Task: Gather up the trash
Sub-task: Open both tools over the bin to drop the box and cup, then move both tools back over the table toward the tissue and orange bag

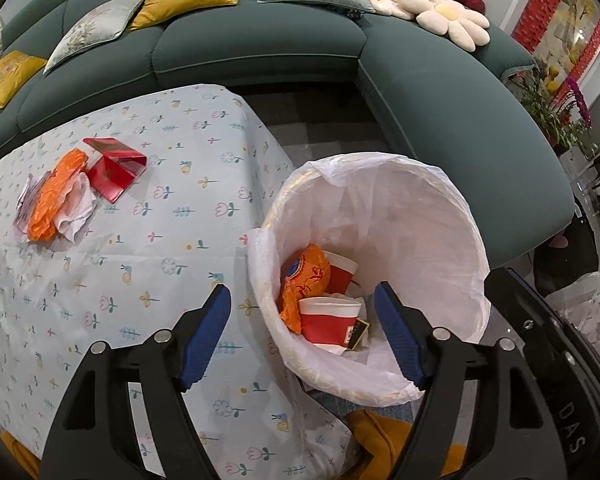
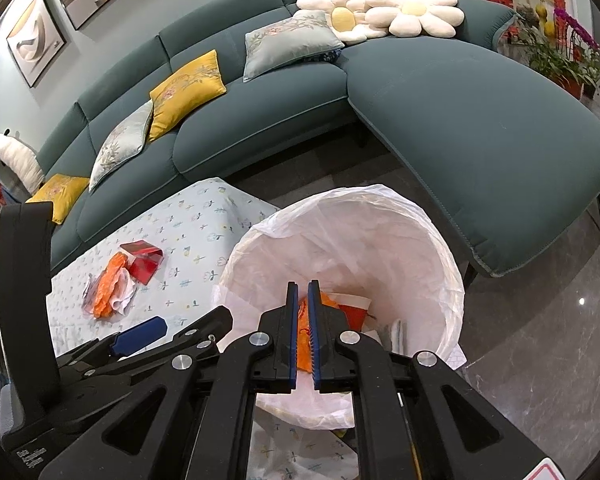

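Note:
My left gripper hangs open over the near rim of the white-lined trash bin, nothing between its blue pads. In the bin lie an orange wrapper and two red-and-white paper cups. My right gripper is over the same bin, its jaws closed to a thin slit. Orange shows through the slit; I cannot tell whether it is pinched or lies below. On the flowered tablecloth to the left sit a red box, another orange wrapper and crumpled tissue.
A teal corner sofa with yellow, grey and flower-shaped cushions curves behind the table and bin. Yellow cloth lies under the table's near corner. Glossy grey floor spreads right of the bin, with potted plants beyond.

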The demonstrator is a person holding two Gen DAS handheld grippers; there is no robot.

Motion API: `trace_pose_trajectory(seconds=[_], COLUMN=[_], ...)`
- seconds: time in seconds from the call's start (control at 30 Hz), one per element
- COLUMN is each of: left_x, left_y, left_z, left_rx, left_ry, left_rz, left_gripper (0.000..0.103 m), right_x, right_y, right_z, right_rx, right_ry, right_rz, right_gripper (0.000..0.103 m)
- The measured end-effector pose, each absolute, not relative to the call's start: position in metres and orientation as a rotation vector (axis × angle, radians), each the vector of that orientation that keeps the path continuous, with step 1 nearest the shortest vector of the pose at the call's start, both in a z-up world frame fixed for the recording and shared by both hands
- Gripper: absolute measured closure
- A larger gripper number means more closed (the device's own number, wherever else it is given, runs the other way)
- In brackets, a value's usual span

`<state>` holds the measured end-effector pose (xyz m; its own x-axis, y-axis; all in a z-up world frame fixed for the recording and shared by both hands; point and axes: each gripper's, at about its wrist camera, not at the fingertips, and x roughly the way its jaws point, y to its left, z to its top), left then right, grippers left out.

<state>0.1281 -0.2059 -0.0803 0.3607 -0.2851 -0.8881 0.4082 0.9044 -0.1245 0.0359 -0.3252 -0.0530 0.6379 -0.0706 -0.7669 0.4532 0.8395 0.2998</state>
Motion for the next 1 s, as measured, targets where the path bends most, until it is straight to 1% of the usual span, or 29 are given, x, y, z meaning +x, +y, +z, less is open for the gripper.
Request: trace_pose_trajectory(seconds=[0.4, 0.43, 0.5, 0.57, 1.0], left_x=[0.135, 0.136, 0.138, 0.141, 0.158], left_y=[-0.166, -0.162, -0.150, -0.140, -0.066], left_z=[-0.077, -0.076, -0.076, -0.075, -0.073], left_rx=[0.065, 0.059, 0.045, 0.033, -0.060], left_ry=[1.122, 1.122, 1.122, 1.122, 1.122], left_rz=[-0.391, -0.385, -0.368, -0.352, -0.254], left_gripper=[0.033, 0.032, 0.031, 0.031, 0.031], right_x=[0.048, 0.049, 0.052, 0.054, 0.081], right_y=[-0.297, -0.294, -0.287, -0.280, -0.221], right_z=[-0.045, -0.044, -0.041, -0.039, -0.030], right_rx=[0.461, 0.457, 0.445, 0.436, 0.365], right_ry=[0.849, 0.850, 0.850, 0.849, 0.874], right_rz=[-0.278, -0.275, -0.270, -0.263, -0.181], right_gripper=[0.093, 0.093, 0.086, 0.084, 0.083])
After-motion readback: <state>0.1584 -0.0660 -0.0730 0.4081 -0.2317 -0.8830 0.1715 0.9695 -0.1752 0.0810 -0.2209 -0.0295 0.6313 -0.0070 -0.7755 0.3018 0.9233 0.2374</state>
